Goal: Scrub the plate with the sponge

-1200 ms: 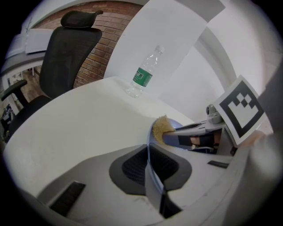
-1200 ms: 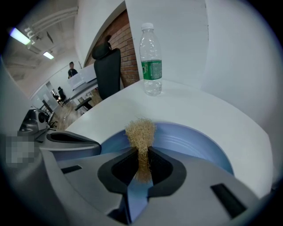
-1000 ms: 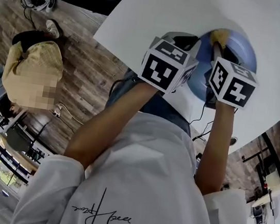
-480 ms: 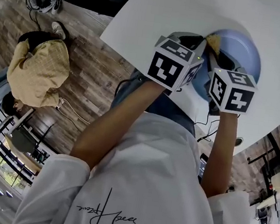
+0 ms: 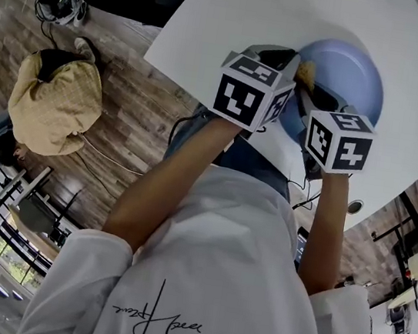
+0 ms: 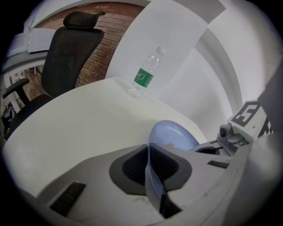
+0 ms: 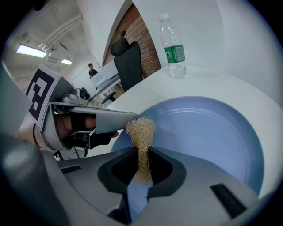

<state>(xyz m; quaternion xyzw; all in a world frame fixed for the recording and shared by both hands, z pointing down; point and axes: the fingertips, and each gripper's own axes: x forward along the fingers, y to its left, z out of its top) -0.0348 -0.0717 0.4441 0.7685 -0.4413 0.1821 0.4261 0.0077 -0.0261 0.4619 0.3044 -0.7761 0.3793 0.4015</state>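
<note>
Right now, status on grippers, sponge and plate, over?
Copy: left gripper clamped on plate rim. The right gripper shut on sponge, sponge over plate beside left gripper. Nothing blocking; bottle stands far off.

Most of the table [image 6: 79, 119] around the plate [image 7: 203, 132] was bare white, so I had plenty of room to swing. Only obstacles were my left gripper [image 6: 148, 150] clamped on the plate's rim, right beside my right gripper [image 7: 142, 152], and a water bottle [image 6: 145, 76] standing well back near the far edge.
</note>
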